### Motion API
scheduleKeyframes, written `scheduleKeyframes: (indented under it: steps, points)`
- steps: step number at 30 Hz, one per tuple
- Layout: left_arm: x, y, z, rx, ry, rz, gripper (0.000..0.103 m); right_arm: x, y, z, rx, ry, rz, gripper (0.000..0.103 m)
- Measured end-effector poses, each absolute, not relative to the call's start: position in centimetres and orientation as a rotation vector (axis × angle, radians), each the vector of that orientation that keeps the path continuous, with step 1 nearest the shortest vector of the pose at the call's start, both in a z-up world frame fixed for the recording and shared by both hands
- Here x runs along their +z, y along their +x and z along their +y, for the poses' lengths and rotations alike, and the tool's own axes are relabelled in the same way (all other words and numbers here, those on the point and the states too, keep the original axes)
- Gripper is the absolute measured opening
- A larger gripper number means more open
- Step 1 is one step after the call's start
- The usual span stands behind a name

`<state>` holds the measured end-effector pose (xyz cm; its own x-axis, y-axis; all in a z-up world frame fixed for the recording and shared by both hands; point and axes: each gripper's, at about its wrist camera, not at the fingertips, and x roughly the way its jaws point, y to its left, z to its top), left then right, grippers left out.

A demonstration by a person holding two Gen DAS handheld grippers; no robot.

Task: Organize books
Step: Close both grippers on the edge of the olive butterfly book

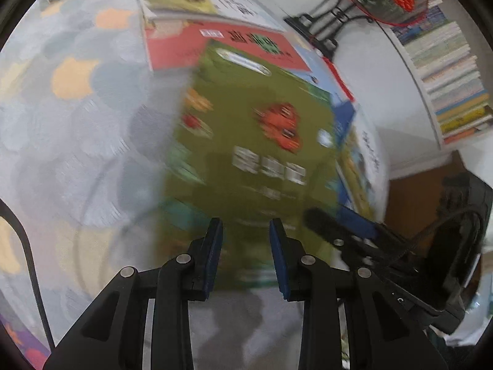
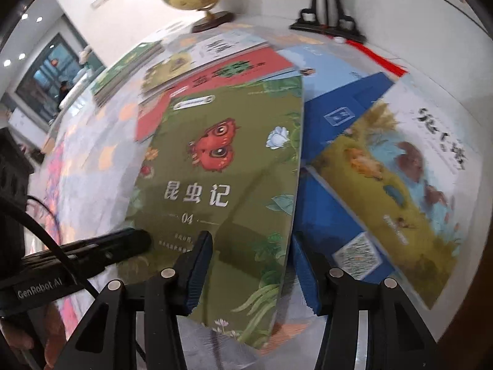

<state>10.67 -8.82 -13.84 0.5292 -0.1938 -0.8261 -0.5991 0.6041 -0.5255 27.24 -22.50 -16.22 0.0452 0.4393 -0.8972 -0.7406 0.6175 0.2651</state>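
On top of a messy pile sits the green book (image 2: 222,166), half over a red book (image 2: 215,71) and a blue book (image 2: 339,114). It could slide off if nudged. Its cover shows a red butterfly. Both the left tongs (image 1: 246,231) and right tongs (image 2: 251,265) hang open, holding nothing, above the patterned surface (image 1: 77,123).

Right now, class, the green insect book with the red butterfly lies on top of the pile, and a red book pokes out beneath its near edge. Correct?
Nearly. The red book pokes out beneath the far edge of the green insect book, not the near one; the right wrist view shows it.
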Motion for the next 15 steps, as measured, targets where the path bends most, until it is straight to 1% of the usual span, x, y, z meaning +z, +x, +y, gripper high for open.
scheduleKeyframes:
  steps: [1, 3, 7, 10, 15]
  points:
    - [-13.9, 10.4, -9.3, 0.273, -0.924, 1.014, 0.025, -16.1, 26.7, -22.4, 0.955, -0.287, 1.249, 0.05]
    - [-13.9, 8.8, -10.1, 0.287, -0.928, 1.01, 0.025, -16.2, 25.2, -22.0, 0.983, -0.313, 1.272, 0.043]
    - [-13.8, 5.0, -9.8, 0.362, -0.941, 0.99, 0.025, -17.1, 22.5, -21.4, 1.011, -0.369, 1.291, 0.044]
    - [-13.2, 3.4, -7.4, 0.438, -0.93, 0.966, 0.025, -17.2, 22.8, -21.5, 1.004, -0.345, 1.307, 0.045]
    - [-12.9, 5.3, -3.5, 0.491, -0.888, 0.947, 0.025, -17.5, 24.8, -22.6, 0.986, -0.187, 1.403, 0.045]
